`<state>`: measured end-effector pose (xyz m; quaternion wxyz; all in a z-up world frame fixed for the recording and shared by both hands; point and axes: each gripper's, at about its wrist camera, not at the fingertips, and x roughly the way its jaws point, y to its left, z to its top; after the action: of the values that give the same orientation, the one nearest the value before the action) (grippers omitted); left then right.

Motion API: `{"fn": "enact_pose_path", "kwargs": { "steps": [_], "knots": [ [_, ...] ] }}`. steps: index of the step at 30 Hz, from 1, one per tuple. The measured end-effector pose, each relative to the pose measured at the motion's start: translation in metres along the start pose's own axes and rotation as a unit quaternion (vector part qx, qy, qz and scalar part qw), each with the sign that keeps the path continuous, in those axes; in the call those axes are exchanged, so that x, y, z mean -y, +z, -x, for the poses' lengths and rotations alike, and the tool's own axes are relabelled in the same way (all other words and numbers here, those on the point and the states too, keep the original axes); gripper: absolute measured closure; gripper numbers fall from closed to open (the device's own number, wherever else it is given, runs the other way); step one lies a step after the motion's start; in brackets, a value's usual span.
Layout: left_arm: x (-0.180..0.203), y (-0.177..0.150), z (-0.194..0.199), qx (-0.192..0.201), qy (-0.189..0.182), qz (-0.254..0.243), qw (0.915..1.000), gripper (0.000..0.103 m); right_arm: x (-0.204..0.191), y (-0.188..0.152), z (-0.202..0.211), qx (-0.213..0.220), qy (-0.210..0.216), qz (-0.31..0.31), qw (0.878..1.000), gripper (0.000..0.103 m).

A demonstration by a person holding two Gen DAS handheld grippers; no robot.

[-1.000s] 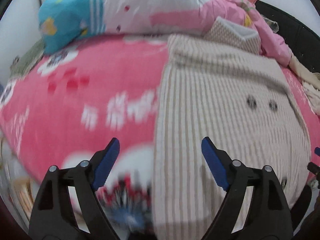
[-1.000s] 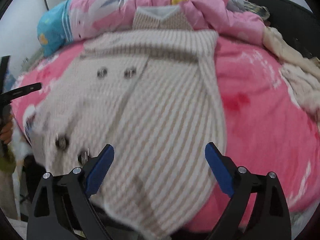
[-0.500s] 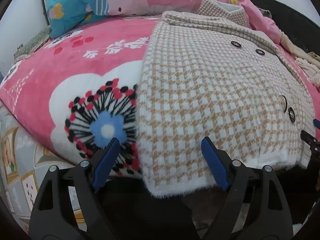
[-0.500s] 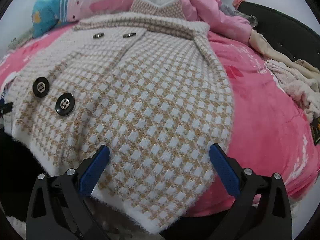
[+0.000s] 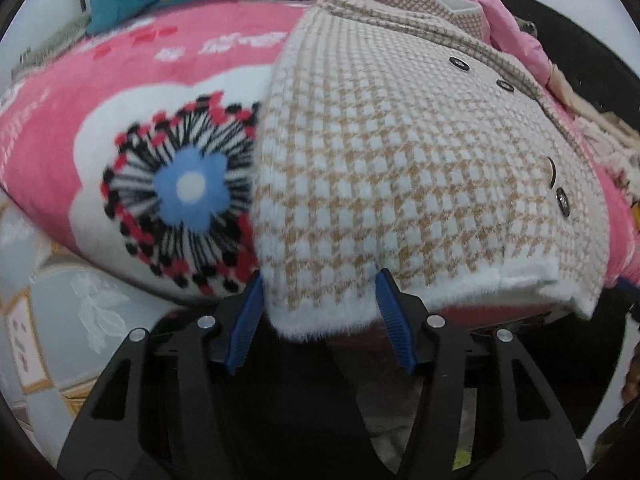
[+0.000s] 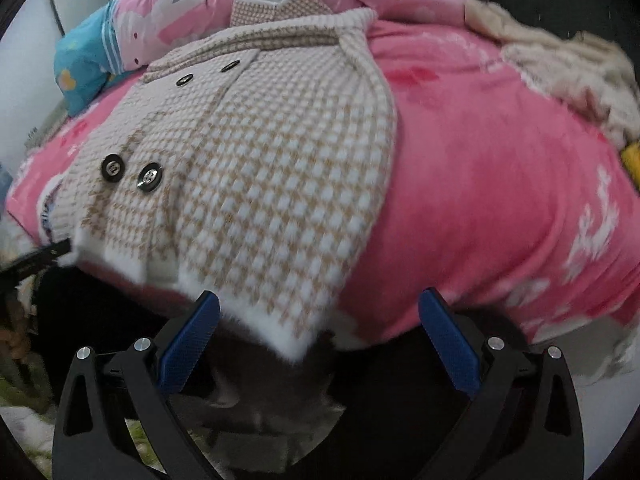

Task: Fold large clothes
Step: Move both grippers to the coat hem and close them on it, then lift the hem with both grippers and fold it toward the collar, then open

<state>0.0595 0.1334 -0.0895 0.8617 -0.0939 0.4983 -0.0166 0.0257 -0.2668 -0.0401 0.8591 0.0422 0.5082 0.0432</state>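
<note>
A beige and white houndstooth coat (image 5: pixel 400 160) with dark buttons lies flat on a pink bed, its white fuzzy hem hanging over the near edge. It also shows in the right wrist view (image 6: pixel 260 168). My left gripper (image 5: pixel 320 304) is open with the hem's left corner between its blue pads, not pinched. My right gripper (image 6: pixel 320 332) is open wide, and the hem's right corner hangs between its pads.
The pink floral blanket (image 5: pixel 140 128) covers the bed. A blue and pink quilt (image 6: pixel 132 40) is bunched at the head. Beige clothes (image 6: pixel 560 68) lie heaped at the far right. The floor below the bed edge is dark.
Both grippers have come down from over the coat to its hem at the bed's near edge. The left jaws have narrowed around the hem corner.
</note>
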Motion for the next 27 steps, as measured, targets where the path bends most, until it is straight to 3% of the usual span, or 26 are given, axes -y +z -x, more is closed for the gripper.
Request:
{"fn": "enact_pose_path", "kwargs": {
  "steps": [6,10,14,16,20,25,27],
  "knots": [
    [-0.009,0.004,-0.003,0.009,-0.025,0.028,0.9992,0.051,-0.003,0.002,-0.011,0.0,0.059,-0.019,0.998,0.012],
    [-0.006,0.001,0.001,0.017,-0.034,0.026,0.9989,0.065,-0.006,0.003,-0.018,-0.012,0.079,-0.023,0.997,0.021],
    [-0.001,0.001,0.003,0.017,-0.031,0.012,0.9993,0.067,-0.005,-0.001,-0.023,-0.012,0.09,-0.035,0.995,0.028],
    [-0.004,0.005,-0.005,0.0,-0.033,0.022,0.9992,0.064,-0.002,0.001,-0.03,-0.016,0.088,-0.048,0.995,0.034],
    [-0.001,0.01,-0.009,-0.006,-0.031,0.021,0.9993,0.065,0.001,0.002,-0.028,-0.015,0.094,-0.056,0.994,0.057],
    [0.013,0.006,0.002,0.015,-0.015,-0.016,0.9997,0.09,-0.007,0.003,-0.017,-0.006,0.071,-0.028,0.997,0.085],
    [0.02,0.007,0.011,0.029,-0.007,-0.036,0.9989,0.094,-0.004,0.005,-0.01,-0.001,0.079,-0.035,0.996,0.094]
  ]
}}
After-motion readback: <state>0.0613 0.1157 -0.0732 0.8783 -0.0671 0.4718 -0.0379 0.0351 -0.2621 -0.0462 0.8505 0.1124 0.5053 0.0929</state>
